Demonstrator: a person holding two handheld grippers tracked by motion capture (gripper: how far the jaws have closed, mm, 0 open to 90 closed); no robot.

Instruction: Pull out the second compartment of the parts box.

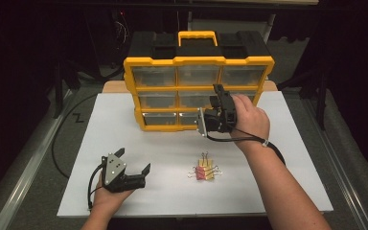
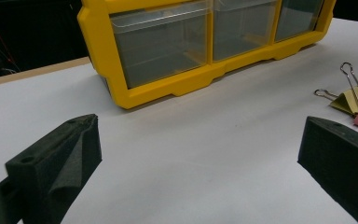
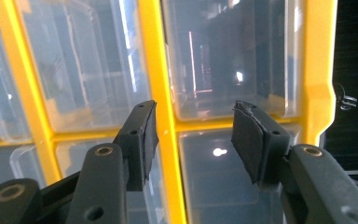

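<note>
A yellow and black drawer organizer [image 1: 199, 88] with clear drawers stands at the back of the white mat. A person's right hand holds my right gripper [image 1: 219, 98] against the organizer's right column, around the middle row. In the right gripper view that gripper [image 3: 193, 121] is open, with a yellow divider [image 3: 156, 70] and clear drawer fronts [image 3: 228, 56] just behind its jaws and nothing between them. My left gripper [image 1: 134, 160] rests open at the front left of the mat. A small pile of binder clips [image 1: 206, 171], pink and yellow, lies to its right; the clips [image 2: 354, 100] sit past the left gripper's [image 2: 198, 140] right jaw.
The white mat [image 1: 172, 143] lies on a grey table with a metal rail [image 1: 24, 177] along the left side. A black cable [image 1: 64, 129] loops past the mat's left edge. The organizer [image 2: 191, 46] has a yellow handle [image 1: 197, 36] on top. Dark surroundings lie beyond.
</note>
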